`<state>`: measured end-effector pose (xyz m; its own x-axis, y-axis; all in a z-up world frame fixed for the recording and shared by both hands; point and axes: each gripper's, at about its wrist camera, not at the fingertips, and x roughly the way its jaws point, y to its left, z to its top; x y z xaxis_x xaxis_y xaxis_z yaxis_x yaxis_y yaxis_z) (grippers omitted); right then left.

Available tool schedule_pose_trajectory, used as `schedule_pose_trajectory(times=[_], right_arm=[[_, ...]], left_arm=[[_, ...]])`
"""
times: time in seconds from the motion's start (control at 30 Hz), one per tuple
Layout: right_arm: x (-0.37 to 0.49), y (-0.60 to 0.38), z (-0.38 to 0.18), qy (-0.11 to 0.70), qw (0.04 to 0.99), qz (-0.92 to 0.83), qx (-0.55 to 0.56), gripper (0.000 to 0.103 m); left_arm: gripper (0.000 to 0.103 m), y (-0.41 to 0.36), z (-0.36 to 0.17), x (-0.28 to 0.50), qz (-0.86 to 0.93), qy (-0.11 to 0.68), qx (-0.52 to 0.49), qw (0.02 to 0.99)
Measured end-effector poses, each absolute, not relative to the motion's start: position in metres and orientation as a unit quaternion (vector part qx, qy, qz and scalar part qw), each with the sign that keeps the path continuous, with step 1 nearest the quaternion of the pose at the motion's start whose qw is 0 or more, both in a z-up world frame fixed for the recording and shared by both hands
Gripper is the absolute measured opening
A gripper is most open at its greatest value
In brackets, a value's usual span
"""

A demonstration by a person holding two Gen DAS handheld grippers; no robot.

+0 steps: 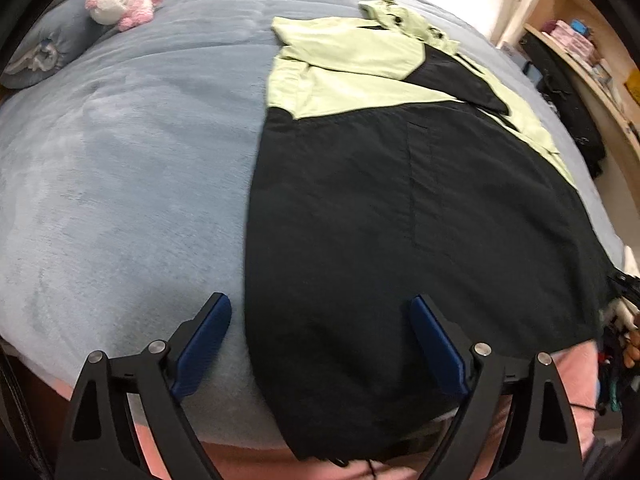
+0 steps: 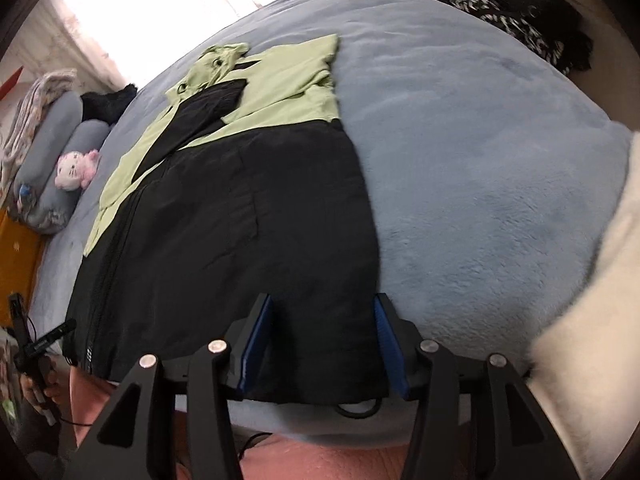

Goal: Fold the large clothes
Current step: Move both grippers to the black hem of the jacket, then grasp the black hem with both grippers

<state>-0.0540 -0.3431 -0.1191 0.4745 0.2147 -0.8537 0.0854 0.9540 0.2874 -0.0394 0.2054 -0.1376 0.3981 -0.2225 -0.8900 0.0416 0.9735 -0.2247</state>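
A black and light-green jacket (image 1: 420,208) lies spread flat on the bed (image 1: 120,168), which is covered in a soft blue-grey blanket. The black lower body of the jacket reaches to the near edge of the bed, and the green upper part and hood (image 1: 396,16) lie toward the far side, with one black-and-green sleeve (image 1: 452,76) folded across the chest.

The left gripper (image 1: 320,312) hangs over the near edge with its blue-padded fingers (image 1: 208,340) spread wide; one finger is over the bare blanket, the other over the black fabric, straddling the jacket's left side edge. Nothing is pinched between them.

The right gripper (image 2: 322,316) is also spread, though less widely, and the jacket's hem corner on the right side sits between its fingers (image 2: 256,344). I cannot tell whether the pads touch the cloth.

A pink and white plush cat (image 1: 120,0) rests against grey pillows (image 1: 52,40) at one end of the bed. A wooden shelf (image 1: 580,64) with small items stands beyond the far side.
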Motion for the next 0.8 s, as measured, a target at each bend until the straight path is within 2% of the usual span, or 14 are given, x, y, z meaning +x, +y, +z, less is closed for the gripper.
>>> schedule_pose_trajectory(times=[0.07, 0.17, 0.43, 0.57, 0.6, 0.67, 0.7, 0.73, 0.8], right_arm=[[-0.053, -0.343, -0.121, 0.513, 0.843, 0.049, 0.153, 0.049], [-0.05, -0.344, -0.125, 0.515, 0.84, 0.054, 0.163, 0.04], [-0.039, -0.34, -0.141, 0.533, 0.832, 0.043, 0.146, 0.04], [-0.037, -0.33, -0.141, 0.533, 0.838, 0.03, 0.111, 0.038], [-0.037, -0.329, -0.141, 0.532, 0.84, 0.025, 0.103, 0.034], [-0.038, -0.324, -0.138, 0.528, 0.845, 0.013, 0.087, 0.023], [-0.039, -0.322, -0.136, 0.525, 0.847, 0.011, 0.085, 0.018], [-0.039, -0.322, -0.135, 0.523, 0.848, 0.009, 0.084, 0.014], [-0.04, -0.317, -0.131, 0.517, 0.853, 0.002, 0.076, 0.01]], left_arm=[[0.089, 0.206, -0.136, -0.042, -0.098, 0.544, -0.092, 0.828], [0.089, 0.208, -0.137, -0.044, -0.118, 0.544, -0.101, 0.824], [0.091, 0.214, -0.156, -0.03, -0.127, 0.557, -0.111, 0.813], [0.091, 0.196, -0.152, -0.026, -0.105, 0.564, -0.062, 0.816], [0.087, 0.191, -0.15, -0.026, -0.1, 0.564, -0.043, 0.818], [0.07, 0.179, -0.144, -0.03, -0.1, 0.558, -0.015, 0.824], [0.056, 0.172, -0.141, -0.032, -0.098, 0.555, 0.001, 0.826], [0.035, 0.168, -0.138, -0.032, -0.092, 0.552, 0.013, 0.828], [0.009, 0.165, -0.136, -0.03, -0.081, 0.555, 0.018, 0.827]])
